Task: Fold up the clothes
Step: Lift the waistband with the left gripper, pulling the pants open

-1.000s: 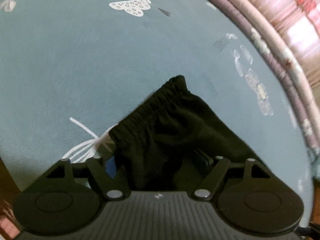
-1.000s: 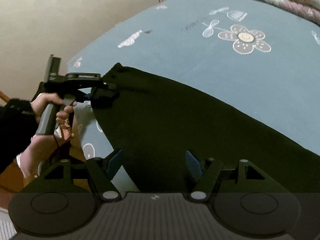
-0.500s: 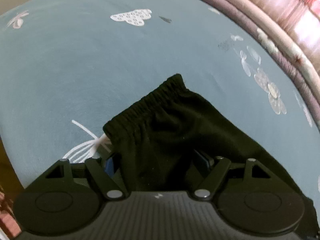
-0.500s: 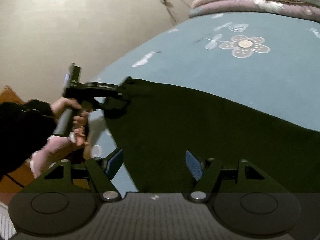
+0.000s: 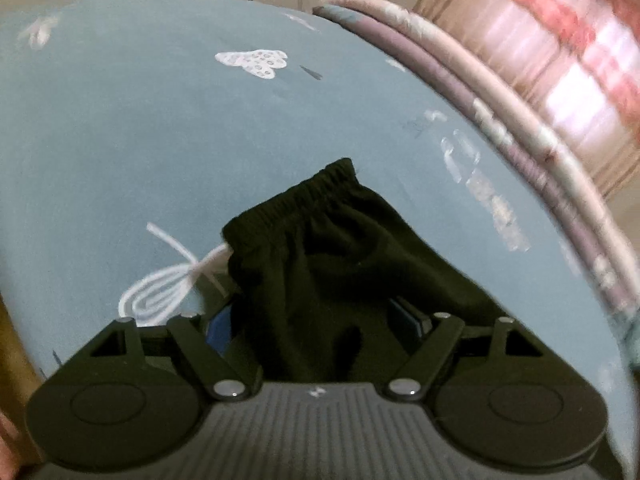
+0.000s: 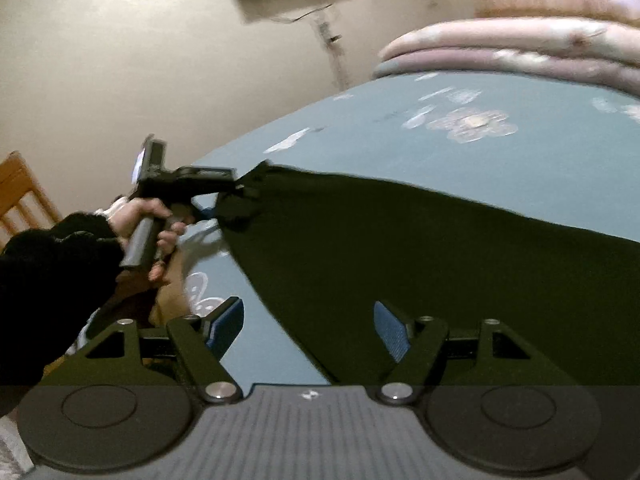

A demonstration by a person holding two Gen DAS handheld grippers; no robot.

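While the black garment is lying spread, unfolded, on the blue bed sheet | left gripper is straddling its elastic waistband end, jaws wide, apparently not pinching | right gripper is hovering released over the near edge | every fold is awaiting doing.

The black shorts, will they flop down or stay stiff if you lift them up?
Probably floppy: the black shorts sag and crease softly where the left tongs meet the corner. They look light, being thin cloth spread on the blue bedsheet. The gathered waistband seems stretchy, so it may bunch up.
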